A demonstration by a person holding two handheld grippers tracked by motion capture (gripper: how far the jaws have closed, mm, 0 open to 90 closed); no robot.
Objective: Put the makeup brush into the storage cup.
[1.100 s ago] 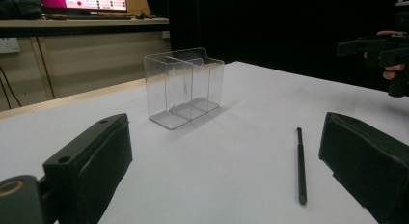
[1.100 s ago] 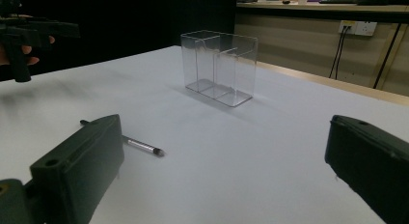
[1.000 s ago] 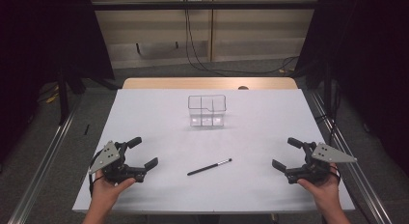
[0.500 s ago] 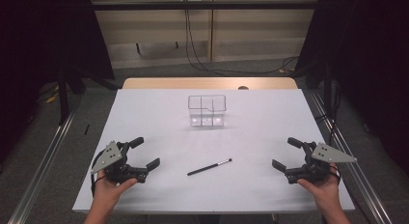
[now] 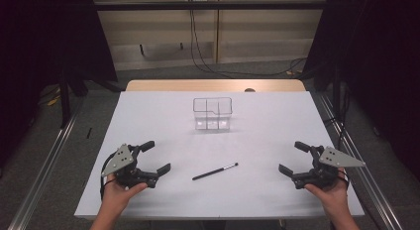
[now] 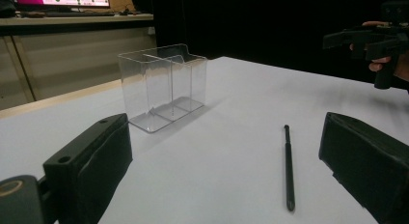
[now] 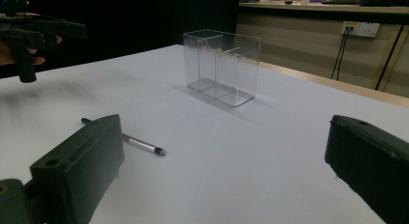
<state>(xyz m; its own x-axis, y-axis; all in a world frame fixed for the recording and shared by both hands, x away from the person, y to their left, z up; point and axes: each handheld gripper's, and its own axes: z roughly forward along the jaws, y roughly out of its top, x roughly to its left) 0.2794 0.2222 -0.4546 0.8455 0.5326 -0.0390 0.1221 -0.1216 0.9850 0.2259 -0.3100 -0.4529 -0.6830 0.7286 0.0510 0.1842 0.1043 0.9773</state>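
the left gripper [image 5: 154, 156] and the right gripper [image 5: 293, 157], two in all, are matte black with blocky jaws spread wide on nothing, each jaw cut off by the frame edge in its own view. between them one thin black brush [image 5: 215, 171] with a silvery collar lies flat on the white table [image 5: 148, 116], clear of both, its tip too small to make out. farther back stands one clear plastic box [image 5: 212, 112] with inner dividers, upright and apart from the brush.

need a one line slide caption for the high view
Open left gripper and right gripper flank a black makeup brush on the white table, clear divided organizer behind.
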